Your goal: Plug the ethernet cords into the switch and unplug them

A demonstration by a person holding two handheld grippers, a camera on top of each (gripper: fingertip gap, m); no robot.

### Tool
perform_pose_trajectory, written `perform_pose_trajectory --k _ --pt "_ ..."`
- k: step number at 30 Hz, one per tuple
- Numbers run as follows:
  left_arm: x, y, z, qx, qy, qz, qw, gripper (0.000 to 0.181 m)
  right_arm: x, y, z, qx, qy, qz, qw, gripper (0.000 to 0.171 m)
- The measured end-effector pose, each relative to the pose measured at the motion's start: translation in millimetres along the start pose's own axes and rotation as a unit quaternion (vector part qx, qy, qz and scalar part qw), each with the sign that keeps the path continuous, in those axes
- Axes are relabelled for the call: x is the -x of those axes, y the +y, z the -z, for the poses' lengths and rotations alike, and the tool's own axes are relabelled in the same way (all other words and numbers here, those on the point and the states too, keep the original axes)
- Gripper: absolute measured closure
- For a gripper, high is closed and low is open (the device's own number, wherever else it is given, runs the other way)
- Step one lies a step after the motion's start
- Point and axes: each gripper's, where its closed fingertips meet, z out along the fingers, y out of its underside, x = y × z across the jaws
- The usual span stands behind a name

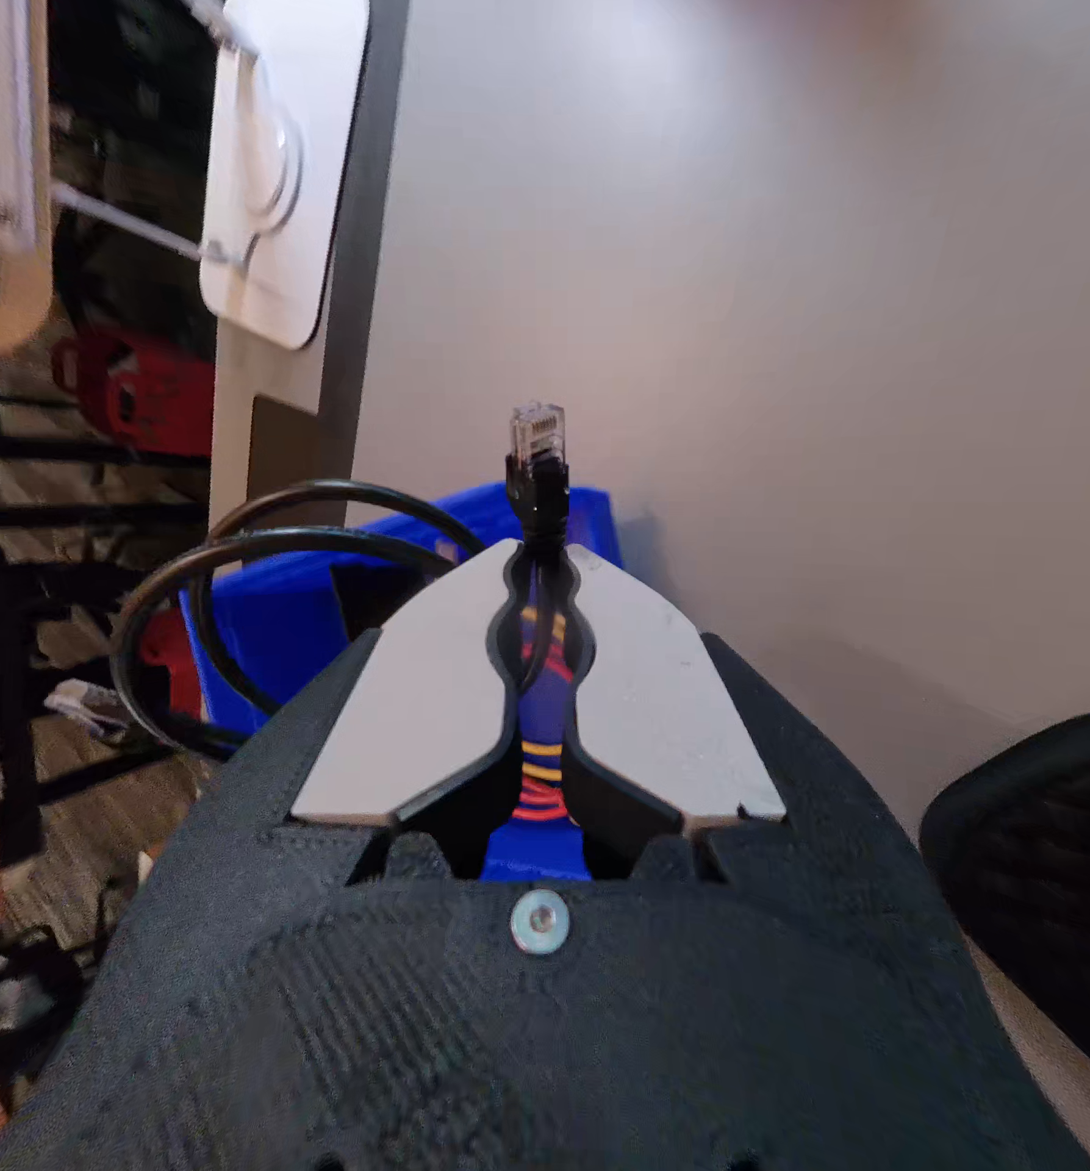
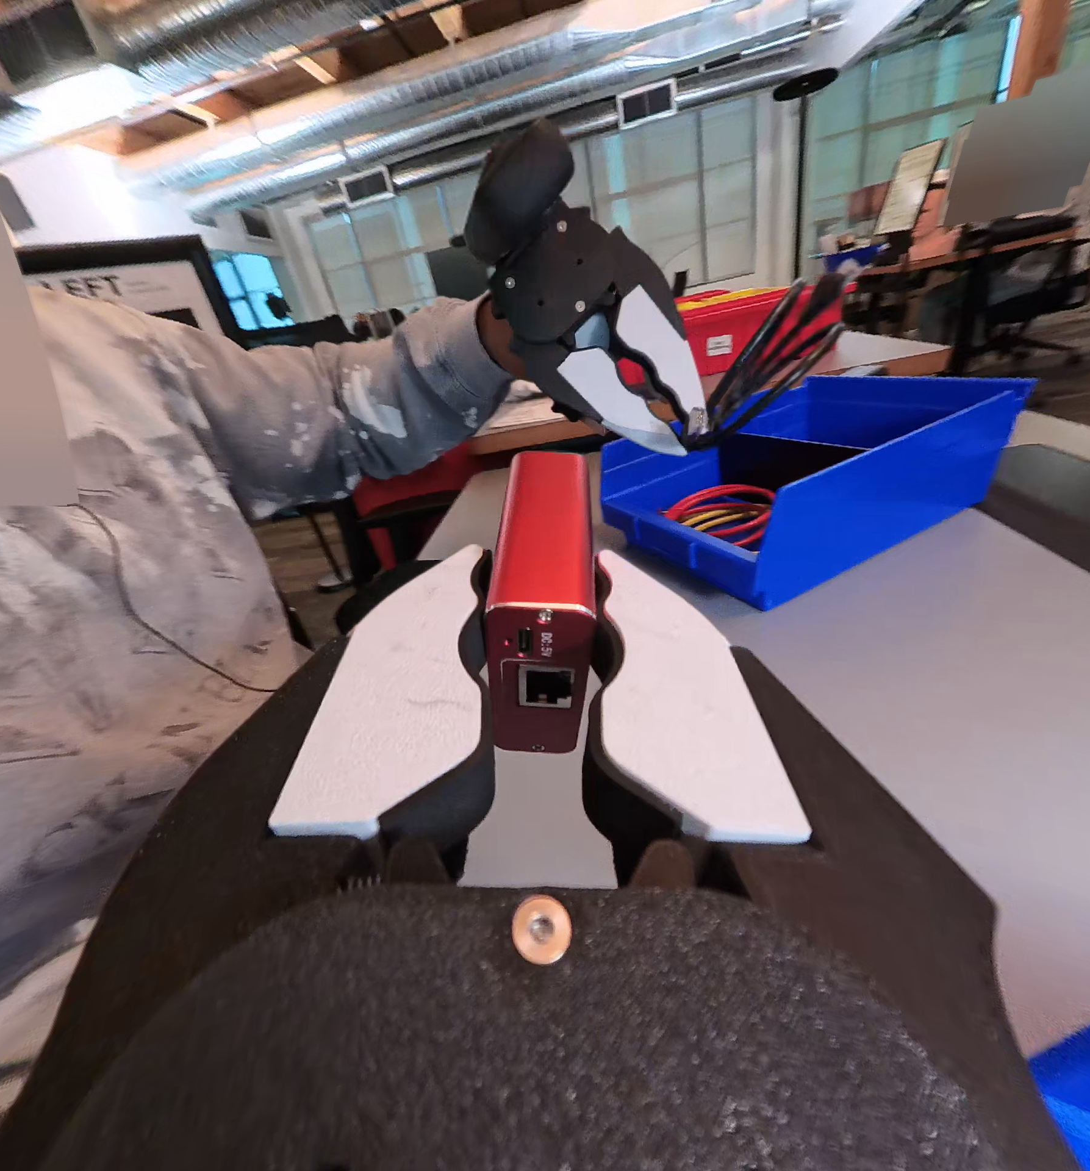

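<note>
- The red metal box-shaped switch (image 2: 542,595) is clamped between the right gripper (image 2: 541,570) fingers, lifted off the grey tabletop (image 2: 910,665), long axis running away from the camera, its open ethernet port (image 2: 545,687) facing back.
- The left gripper (image 1: 539,551), nearer the cords, is closed on the black ethernet cord (image 1: 276,557) just behind its clear plug (image 1: 537,431), over the blue plastic bin (image 2: 846,507) beyond the switch's far end.
- Judgement: plug and port are well apart and unaligned.
- Red and yellow cords (image 2: 719,513) lie coiled in the bin.
</note>
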Motion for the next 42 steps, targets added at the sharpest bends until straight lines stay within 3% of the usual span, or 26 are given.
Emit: perform_pose_trajectory --k 6,10,17,27,36,42 --pt "-55.5 -42.8 -9.4 0.000 0.098 -0.068 0.993 0.172 -8.5 14.4 2.2 0.017 -0.016 -0.062 0.998 0.143" --pt "-79.5 -51.2 -18.4 0.033 0.169 -0.081 0.982 0.173 -20.6 39.1 -3.8 0.080 0.003 -0.130 0.988 0.144" --pt "-111.0 -63.9 -27.2 0.070 0.252 -0.091 0.961 0.173 -22.9 57.3 -13.6 0.096 -0.012 -0.179 0.979 0.144" --pt "-124.0 -59.2 -37.6 0.129 0.271 -0.113 0.947 0.173 -22.0 66.1 -19.7 0.109 -0.025 -0.223 0.968 0.144" --pt "-123.8 -56.1 -49.3 0.161 0.245 -0.105 0.950 0.173 -34.0 73.2 -20.8 0.121 0.024 -0.292 0.949 0.143" --pt "-134.5 -61.8 -52.4 0.145 0.283 -0.092 0.944 0.175 -36.8 83.2 -15.5 0.160 0.058 -0.288 0.942 0.144"
